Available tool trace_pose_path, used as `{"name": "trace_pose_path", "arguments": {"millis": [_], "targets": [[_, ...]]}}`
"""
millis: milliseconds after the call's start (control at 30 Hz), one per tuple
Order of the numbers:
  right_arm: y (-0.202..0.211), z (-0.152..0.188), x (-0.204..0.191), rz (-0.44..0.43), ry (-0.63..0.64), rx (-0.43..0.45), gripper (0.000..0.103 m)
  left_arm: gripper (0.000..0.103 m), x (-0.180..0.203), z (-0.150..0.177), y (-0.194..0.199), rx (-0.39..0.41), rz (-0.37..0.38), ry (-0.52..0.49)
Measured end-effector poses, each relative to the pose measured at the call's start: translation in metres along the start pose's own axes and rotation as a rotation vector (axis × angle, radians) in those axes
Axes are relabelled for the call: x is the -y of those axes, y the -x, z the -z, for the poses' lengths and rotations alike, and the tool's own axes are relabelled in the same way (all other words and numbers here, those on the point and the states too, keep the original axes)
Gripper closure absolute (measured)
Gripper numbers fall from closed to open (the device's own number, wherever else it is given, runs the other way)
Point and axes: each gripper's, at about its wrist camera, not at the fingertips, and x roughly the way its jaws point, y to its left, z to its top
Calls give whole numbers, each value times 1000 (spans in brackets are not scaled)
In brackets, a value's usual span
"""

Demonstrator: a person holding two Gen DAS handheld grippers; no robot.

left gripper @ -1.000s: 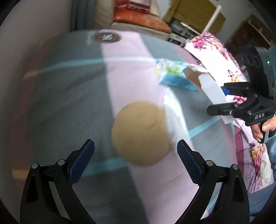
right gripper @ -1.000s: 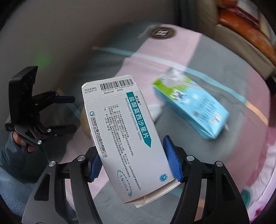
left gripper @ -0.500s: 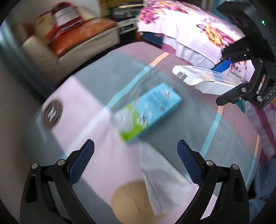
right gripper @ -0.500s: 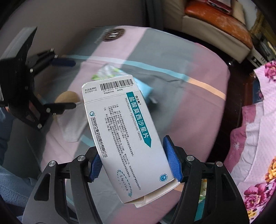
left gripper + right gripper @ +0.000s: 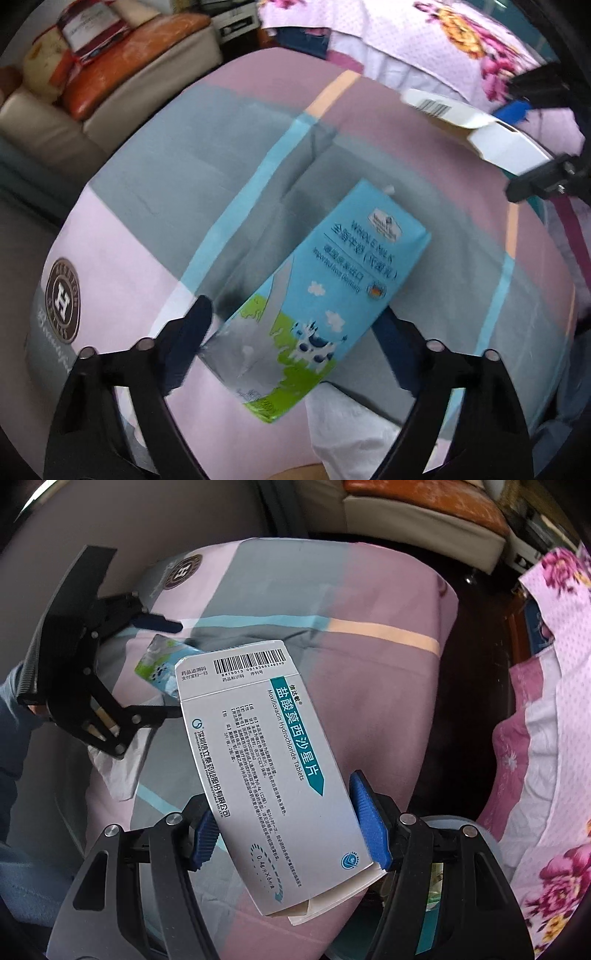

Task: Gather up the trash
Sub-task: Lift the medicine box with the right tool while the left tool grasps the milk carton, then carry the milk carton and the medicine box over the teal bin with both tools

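A blue and green milk carton (image 5: 321, 295) lies flat on the patchwork bedspread (image 5: 147, 192). My left gripper (image 5: 295, 339) is open, with one finger on each side of the carton's near end. The carton also shows in the right wrist view (image 5: 159, 664), between the left gripper's fingers (image 5: 155, 622). My right gripper (image 5: 284, 834) is shut on a white medicine box (image 5: 273, 775) and holds it above the bed. The box also shows at the upper right of the left wrist view (image 5: 476, 129).
A white tissue (image 5: 351, 432) lies just under the carton's near end, with a tan round thing (image 5: 295, 474) at the frame bottom. A sofa (image 5: 122, 74) with cushions stands beyond the bed. A floral quilt (image 5: 543, 701) lies to the right.
My left gripper has swung from the tan round thing to the milk carton and closed in until its fingers straddle it. My right gripper has drawn back, still holding the medicine box.
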Motion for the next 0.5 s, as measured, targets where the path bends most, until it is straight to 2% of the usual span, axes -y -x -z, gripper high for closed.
{"name": "trace_pose_path", "arguments": {"millis": [100, 267, 367, 500], "targets": [[-1, 6, 4, -7, -68, 10, 41, 31, 6, 6, 8, 28, -4, 60], [4, 24, 6, -49, -142, 65, 41, 33, 29, 17, 19, 54, -14, 150], [11, 38, 11, -81, -200, 102, 41, 35, 43, 21, 22, 50, 27, 219], [17, 61, 19, -101, -281, 134, 41, 35, 68, 25, 27, 63, 74, 231]]}}
